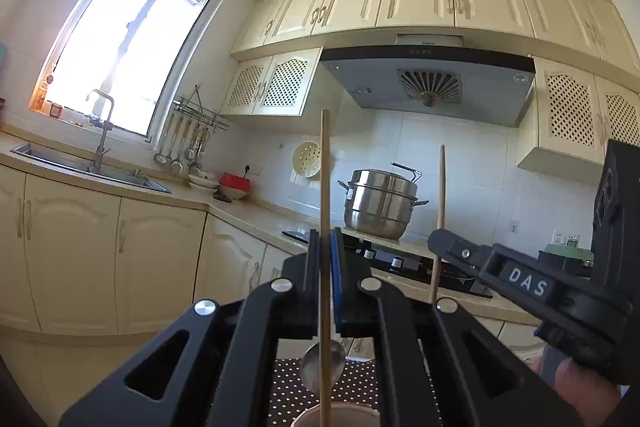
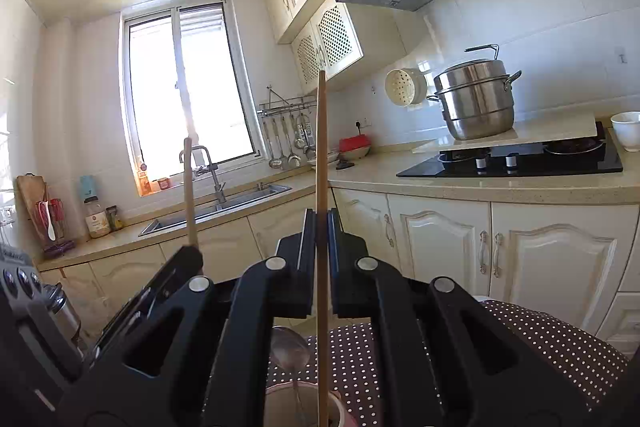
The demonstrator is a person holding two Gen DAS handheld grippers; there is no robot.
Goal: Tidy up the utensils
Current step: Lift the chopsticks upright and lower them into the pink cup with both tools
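Right wrist: cup (image 2: 276, 401) holds a spoon (image 2: 289, 349) and tong-held chopstick (image 2: 321, 187).

Two wrist fisheyes, both held low and tilted upward across the kitchen.
Left view faced the hood (image 1: 432, 83); right faced the window (image 2: 188, 99). Both caught the steamer pot (image 1: 380, 205), sink (image 2: 224, 205), close-up cup (image 2: 304, 407).

Right hand-held gripper (image 2: 321, 227) is clamped on a wooden chopstick (image 2: 321, 147) standing upright, its lower end down inside a pink cup (image 2: 276, 393). A metal spoon (image 2: 289, 351) sits in that cup too. Left hand-held gripper (image 2: 188, 255) grips a second chopstick (image 2: 189, 187) just beside it, over the polka-dot tabletop (image 2: 540, 347).
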